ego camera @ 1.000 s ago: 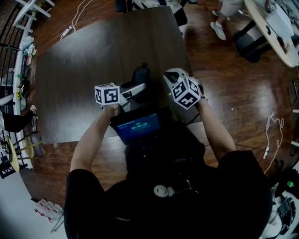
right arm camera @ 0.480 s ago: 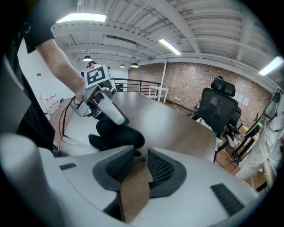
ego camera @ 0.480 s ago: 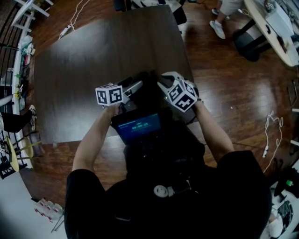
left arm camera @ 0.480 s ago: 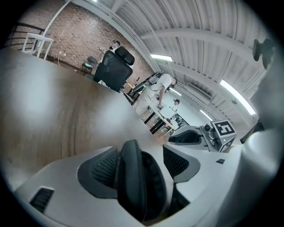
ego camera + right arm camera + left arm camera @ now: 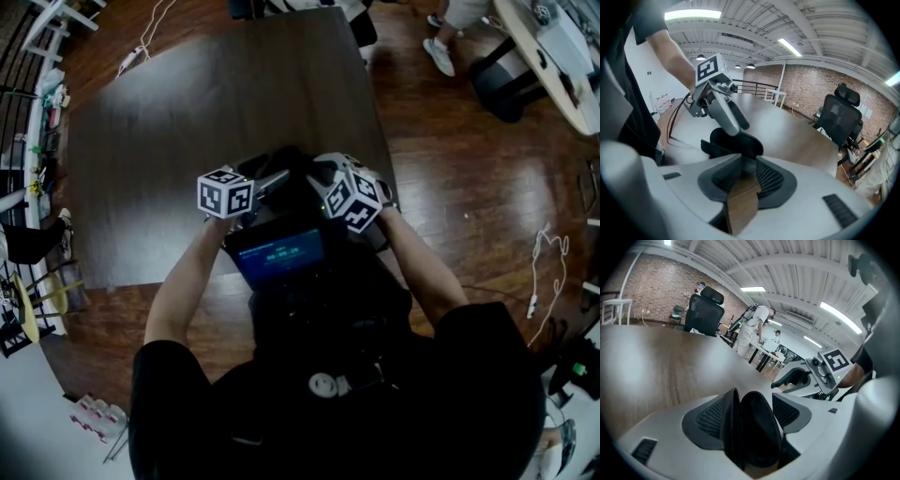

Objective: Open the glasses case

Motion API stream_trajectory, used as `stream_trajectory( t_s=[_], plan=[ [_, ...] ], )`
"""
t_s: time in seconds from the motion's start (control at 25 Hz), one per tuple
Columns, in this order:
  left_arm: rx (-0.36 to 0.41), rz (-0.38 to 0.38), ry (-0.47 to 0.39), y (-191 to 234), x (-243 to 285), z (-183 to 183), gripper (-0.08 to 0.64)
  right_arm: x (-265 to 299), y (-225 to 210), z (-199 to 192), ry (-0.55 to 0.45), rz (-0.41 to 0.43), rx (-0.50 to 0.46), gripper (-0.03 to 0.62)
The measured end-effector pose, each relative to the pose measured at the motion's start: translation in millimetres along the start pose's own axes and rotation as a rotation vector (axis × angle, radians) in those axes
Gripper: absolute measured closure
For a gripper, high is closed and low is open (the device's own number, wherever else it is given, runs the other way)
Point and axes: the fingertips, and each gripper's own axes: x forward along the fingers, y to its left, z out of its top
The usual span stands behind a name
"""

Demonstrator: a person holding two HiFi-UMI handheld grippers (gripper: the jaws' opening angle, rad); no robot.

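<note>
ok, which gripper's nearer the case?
Left. The case sits between the left gripper's jaws. The right gripper has only its tips at the case's edge. Both sets of jaws have just been opening.

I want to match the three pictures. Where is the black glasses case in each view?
Head view: the glasses case lies in the centre, on the table close to its near edge.
Left gripper view: low centre, between the pads of the left claw, whose jaws have just been opening.
Right gripper view: left of centre, at the left claw's grey finger.
Shared landmark: the dark wooden table under the case.
</note>
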Motion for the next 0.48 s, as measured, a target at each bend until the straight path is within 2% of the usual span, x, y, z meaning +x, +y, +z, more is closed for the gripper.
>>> stream_trajectory(
  t_s=[0.04, 0.08, 0.16, 0.28, 0.32, 0.36, 0.48],
  plan=[
    [0.039, 0.020, 0.016, -0.1, 0.3, -1.9, 0.251, 3.9, 2.5, 4.5, -0.011, 0.005, -0.001, 0.463],
    [0.080, 0.053, 0.027, 1.2, -0.2, -2.8, 0.337, 7.8, 4.4, 9.3, -0.023, 0.012, 0.007, 0.463],
    [0.168, 0.124, 0.044, 6.6, -2.9, 0.1, 0.558, 19.3, 4.4, 17.4, -0.042, 0.029, 0.012, 0.463],
    [0.334, 0.151, 0.102, 10.9, -3.8, 7.1, 0.560, 41.6, 3.7, 21.9, -0.011, 0.076, -0.004, 0.474],
    [0.395, 0.145, 0.127, 9.0, -3.1, 6.6, 0.560, 46.1, 7.0, 20.2, 0.019, 0.093, -0.005, 0.548],
    [0.449, 0.134, 0.151, 5.4, -2.1, 5.1, 0.560, 50.0, 11.2, 16.8, 0.056, 0.104, -0.013, 0.589],
    [0.537, 0.077, 0.197, -6.5, 3.3, -1.2, 0.560, 62.5, 22.7, 4.7, 0.160, 0.115, -0.055, 0.588]
  ],
)
